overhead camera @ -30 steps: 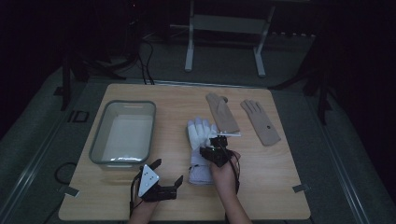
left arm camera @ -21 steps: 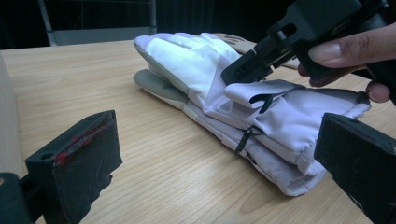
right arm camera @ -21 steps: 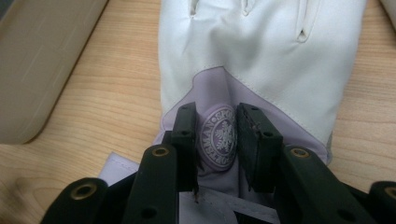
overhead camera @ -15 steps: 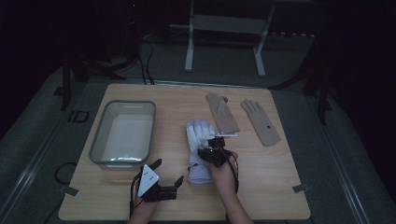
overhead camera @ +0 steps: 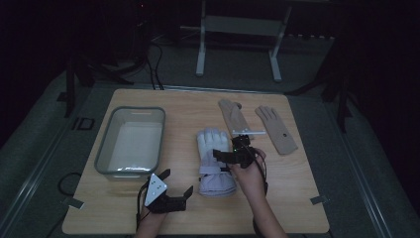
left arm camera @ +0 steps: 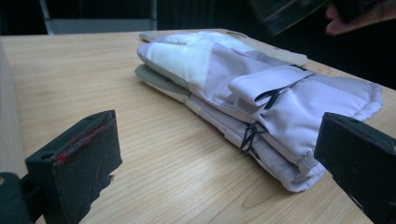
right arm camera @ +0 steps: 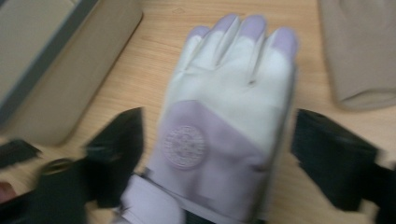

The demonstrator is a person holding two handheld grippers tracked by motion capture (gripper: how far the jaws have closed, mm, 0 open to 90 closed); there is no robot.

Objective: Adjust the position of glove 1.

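1. Wooden bench (overhead camera: 297,208) carries everything; lit area is dim.
2. Clear plastic bin (overhead camera: 130,141) sits on the bench's left half, just left of the glove stack.
3. Lilac-and-white padded gloves (overhead camera: 214,158) lie mid-bench, stacked one on the other, fingers pointing away from the person, cuffs toward them. Left gripper view shows the stack side-on (left arm camera: 243,98), flat on the wood.
4. Two beige gloves lie farther back on the right: one (overhead camera: 233,116) just behind the lilac pair, the other (overhead camera: 276,129) apart to its right.
5. Right hand-held gripper (overhead camera: 233,154) hovers over the right edge of the lilac gloves; its jaws have just been opening and now stand wide either side of the top glove (right arm camera: 224,116), pads clear of it, so released.
6. Left hand-held gripper (overhead camera: 171,196) rests near the bench's front edge, jaws spread, nothing between them.
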